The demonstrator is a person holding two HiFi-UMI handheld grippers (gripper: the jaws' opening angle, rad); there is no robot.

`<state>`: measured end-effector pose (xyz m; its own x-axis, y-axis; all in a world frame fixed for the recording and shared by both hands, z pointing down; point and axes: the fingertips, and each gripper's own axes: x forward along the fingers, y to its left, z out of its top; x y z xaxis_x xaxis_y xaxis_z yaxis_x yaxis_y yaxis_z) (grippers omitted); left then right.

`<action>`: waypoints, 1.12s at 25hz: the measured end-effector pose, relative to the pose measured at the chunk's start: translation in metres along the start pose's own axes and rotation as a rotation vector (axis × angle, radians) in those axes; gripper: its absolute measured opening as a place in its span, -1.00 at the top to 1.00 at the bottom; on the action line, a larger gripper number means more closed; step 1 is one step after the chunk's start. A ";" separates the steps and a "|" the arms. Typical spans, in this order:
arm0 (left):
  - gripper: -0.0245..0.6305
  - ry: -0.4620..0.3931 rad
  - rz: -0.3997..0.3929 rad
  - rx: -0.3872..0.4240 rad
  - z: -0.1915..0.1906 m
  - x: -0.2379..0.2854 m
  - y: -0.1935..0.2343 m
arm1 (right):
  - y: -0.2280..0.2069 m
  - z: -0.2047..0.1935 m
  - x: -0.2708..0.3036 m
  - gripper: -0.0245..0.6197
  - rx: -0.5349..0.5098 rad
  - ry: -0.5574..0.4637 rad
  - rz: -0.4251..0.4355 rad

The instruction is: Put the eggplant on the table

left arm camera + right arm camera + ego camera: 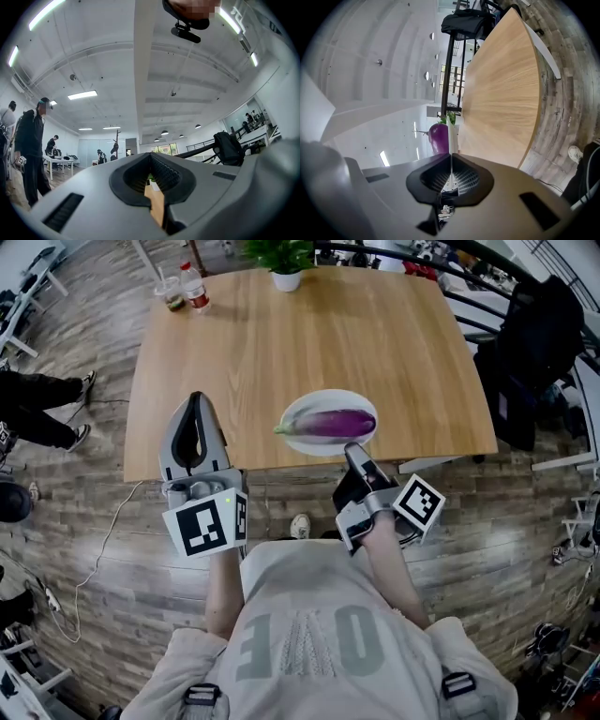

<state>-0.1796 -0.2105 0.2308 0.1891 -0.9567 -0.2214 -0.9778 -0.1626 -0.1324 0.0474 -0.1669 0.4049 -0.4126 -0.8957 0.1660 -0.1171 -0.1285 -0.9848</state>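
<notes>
A purple eggplant with a green stem lies on a white plate that hangs over the front edge of the wooden table. My right gripper is shut on the plate's near rim. In the right gripper view the plate's thin white edge runs between the jaws, the eggplant sits just beyond them, and the table fills the right. My left gripper hovers at the table's front edge, left of the plate, shut and holding nothing. In the left gripper view its closed jaws frame a strip of table.
At the table's far edge stand a potted plant, a bottle and a cup. A black chair with a jacket stands to the right. A person's legs are at the left. A cable trails over the floor.
</notes>
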 end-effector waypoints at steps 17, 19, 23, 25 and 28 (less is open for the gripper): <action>0.90 0.017 0.048 0.023 0.003 0.011 0.002 | 0.006 0.011 0.020 0.84 -0.022 0.055 -0.002; 0.90 0.014 0.041 0.018 0.002 0.011 -0.001 | 0.008 0.012 0.021 0.84 -0.024 0.050 0.011; 0.90 0.018 0.021 0.013 0.001 0.025 -0.022 | 0.010 0.031 0.024 0.84 -0.023 0.045 0.015; 0.90 0.016 0.014 0.010 0.002 0.027 -0.029 | 0.011 0.037 0.024 0.84 -0.027 0.044 0.016; 0.90 0.013 0.008 0.007 0.003 0.023 -0.030 | 0.012 0.034 0.024 0.84 -0.032 0.047 0.021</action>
<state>-0.1453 -0.2264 0.2265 0.1801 -0.9611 -0.2095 -0.9785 -0.1533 -0.1380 0.0665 -0.2044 0.3949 -0.4574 -0.8768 0.1485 -0.1368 -0.0957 -0.9860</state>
